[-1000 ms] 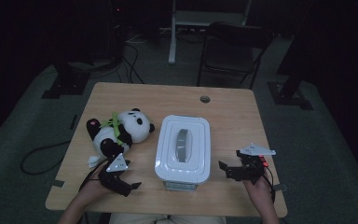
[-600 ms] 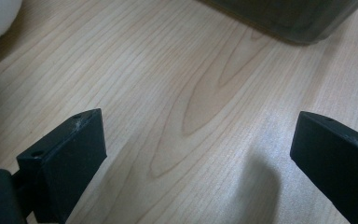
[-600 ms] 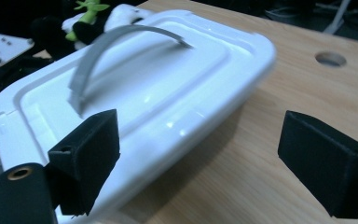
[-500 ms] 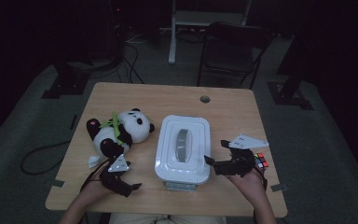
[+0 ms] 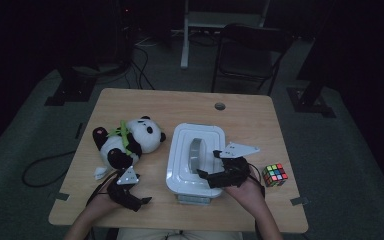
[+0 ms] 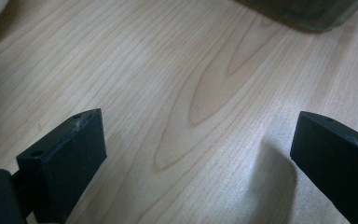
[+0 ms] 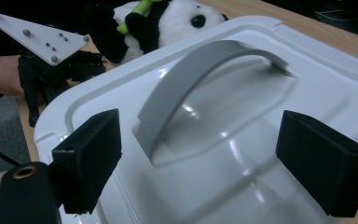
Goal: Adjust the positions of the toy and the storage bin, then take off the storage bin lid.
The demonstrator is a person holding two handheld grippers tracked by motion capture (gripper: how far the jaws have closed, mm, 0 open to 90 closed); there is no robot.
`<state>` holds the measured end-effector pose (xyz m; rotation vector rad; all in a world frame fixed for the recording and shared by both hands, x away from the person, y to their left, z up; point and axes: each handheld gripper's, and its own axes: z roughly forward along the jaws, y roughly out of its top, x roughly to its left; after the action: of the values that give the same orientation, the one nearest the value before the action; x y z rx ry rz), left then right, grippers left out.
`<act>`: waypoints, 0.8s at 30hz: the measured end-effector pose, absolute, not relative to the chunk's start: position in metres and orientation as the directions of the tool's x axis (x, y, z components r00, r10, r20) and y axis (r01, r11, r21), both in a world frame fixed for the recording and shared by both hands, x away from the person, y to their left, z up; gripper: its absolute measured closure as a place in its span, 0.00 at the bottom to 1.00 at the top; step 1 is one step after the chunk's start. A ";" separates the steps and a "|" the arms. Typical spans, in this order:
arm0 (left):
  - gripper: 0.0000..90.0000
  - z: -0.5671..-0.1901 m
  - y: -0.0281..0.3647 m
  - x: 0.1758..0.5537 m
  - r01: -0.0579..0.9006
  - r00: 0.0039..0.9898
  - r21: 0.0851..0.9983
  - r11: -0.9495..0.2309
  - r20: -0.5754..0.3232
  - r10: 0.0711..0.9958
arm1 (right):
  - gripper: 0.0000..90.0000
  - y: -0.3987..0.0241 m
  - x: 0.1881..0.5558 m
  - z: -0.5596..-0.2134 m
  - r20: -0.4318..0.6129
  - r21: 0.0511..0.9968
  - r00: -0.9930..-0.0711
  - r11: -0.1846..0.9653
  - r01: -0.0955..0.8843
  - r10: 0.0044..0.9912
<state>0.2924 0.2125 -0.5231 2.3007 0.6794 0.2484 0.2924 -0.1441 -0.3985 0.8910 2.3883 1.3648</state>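
Looks like the reach-in step: right gripper [image 7: 198, 154] hovers spread wide over the white lidded bin [image 5: 196, 160] mid-counter, so next it needs to drop and pinch that grey handle [image 7: 200, 79].

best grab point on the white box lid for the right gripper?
Probably the grey arched handle at the middle of the white lid. It stands clear of a recess, leaving room under the arch. Come from above with the right gripper, jaws open, one on each flat side of the strap, closing across its width near the top.
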 end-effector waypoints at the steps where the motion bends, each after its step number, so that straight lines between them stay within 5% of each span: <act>1: 0.04 -0.523 0.213 0.292 0.401 0.843 0.688 -0.605 -0.018 0.538 | 0.16 -0.141 0.293 -0.399 0.088 0.843 -0.786 0.375 0.386 0.612; 10: 0.04 -0.524 0.213 0.292 0.399 0.841 0.691 -0.602 -0.015 0.540 | 0.19 -0.124 0.295 -0.401 0.080 0.836 -0.794 0.393 0.383 0.603; 19: 0.04 -0.524 0.211 0.291 0.390 0.841 0.686 -0.615 0.007 0.541 | 0.30 -0.118 0.295 -0.406 0.025 0.819 -0.798 0.445 0.362 0.603; 24: 0.04 -0.524 0.210 0.290 0.389 0.841 0.684 -0.618 0.011 0.542 | 0.44 -0.120 0.296 -0.407 0.034 0.824 -0.798 0.435 0.363 0.602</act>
<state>0.2904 0.2103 -0.5242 2.3112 0.6743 0.2818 0.2957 -0.1195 -0.4070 0.8360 2.4252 1.2952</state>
